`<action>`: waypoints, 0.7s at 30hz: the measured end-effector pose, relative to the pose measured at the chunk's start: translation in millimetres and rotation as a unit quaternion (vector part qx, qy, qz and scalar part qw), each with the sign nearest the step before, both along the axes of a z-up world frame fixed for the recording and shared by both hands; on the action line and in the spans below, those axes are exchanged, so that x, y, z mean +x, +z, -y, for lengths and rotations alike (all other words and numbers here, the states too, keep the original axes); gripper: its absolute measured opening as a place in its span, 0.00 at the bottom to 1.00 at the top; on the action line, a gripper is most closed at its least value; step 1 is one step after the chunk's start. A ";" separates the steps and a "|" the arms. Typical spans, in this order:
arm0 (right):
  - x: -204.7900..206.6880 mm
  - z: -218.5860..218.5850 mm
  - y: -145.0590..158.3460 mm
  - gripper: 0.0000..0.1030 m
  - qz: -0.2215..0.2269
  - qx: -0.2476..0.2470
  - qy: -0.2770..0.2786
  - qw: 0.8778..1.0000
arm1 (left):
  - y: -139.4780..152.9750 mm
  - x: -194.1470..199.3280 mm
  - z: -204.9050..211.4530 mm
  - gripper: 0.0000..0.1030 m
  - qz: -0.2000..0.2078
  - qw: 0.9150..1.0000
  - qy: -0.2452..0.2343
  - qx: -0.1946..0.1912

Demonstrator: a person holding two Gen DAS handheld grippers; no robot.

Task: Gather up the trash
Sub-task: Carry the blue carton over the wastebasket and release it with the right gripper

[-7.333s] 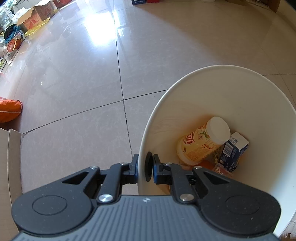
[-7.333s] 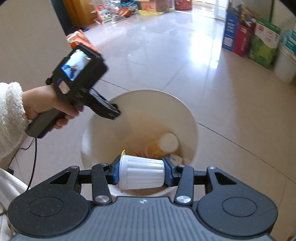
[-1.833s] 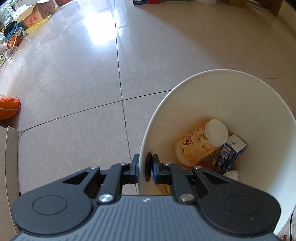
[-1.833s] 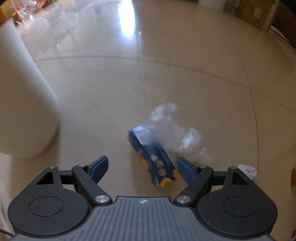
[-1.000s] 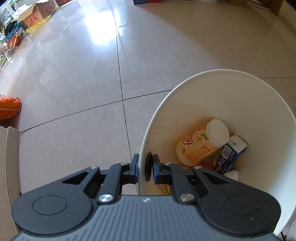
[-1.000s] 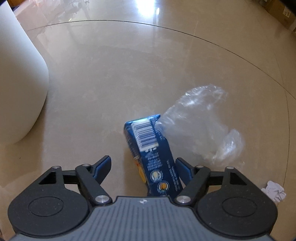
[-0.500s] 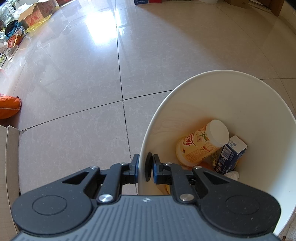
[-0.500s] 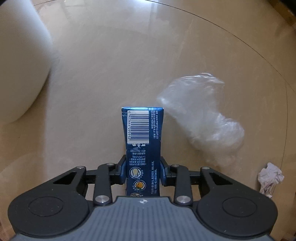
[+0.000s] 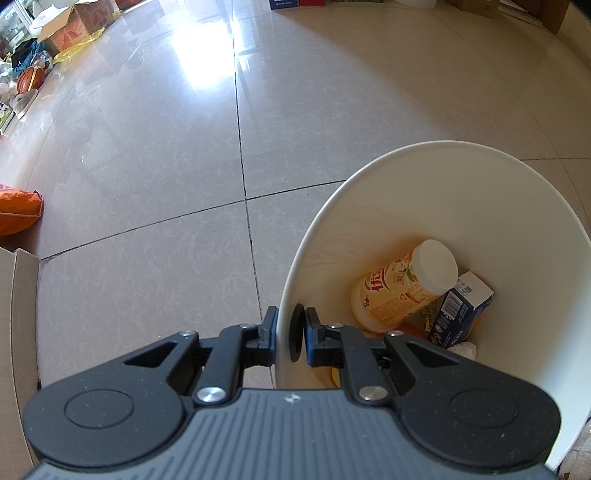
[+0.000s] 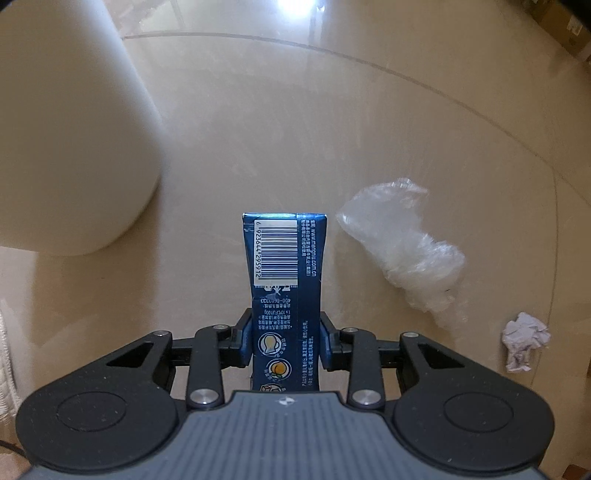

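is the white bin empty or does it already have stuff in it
Not empty. The left wrist view looks into the white bin: a yellow bottle, a blue carton and a crumpled paper lie at its bottom.

Tiled floor [image 10: 369, 129] carries bin [image 10: 66, 147]; plastic bag [image 10: 406, 251]; crumpled paper [image 10: 524, 345].

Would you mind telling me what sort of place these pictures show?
Probably a room in a home or storeroom: a glossy tiled floor, cardboard boxes piled along its edge, and a white bin for trash.

Bright daylight; window glare on glossy floor [image 9: 199, 70]; fisheye-bent edges; sharp focus
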State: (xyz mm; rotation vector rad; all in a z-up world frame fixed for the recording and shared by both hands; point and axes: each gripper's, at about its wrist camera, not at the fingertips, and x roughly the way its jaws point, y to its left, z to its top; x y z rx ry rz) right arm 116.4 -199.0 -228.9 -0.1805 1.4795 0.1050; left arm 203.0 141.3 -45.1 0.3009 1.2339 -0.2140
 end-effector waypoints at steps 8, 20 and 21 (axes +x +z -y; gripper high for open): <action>-13.6 -16.1 65.4 0.37 0.016 -0.001 0.028 0.999 | -0.4 -0.6 1.3 0.12 0.003 1.000 -0.001 0.004; 0.5 -93.7 205.6 0.37 0.125 0.070 0.121 0.982 | -0.5 -1.1 0.8 0.12 0.005 1.000 0.001 0.003; 2.6 -101.8 212.9 0.37 0.132 0.078 0.129 0.980 | -0.2 -1.3 0.8 0.12 0.005 1.000 0.000 0.003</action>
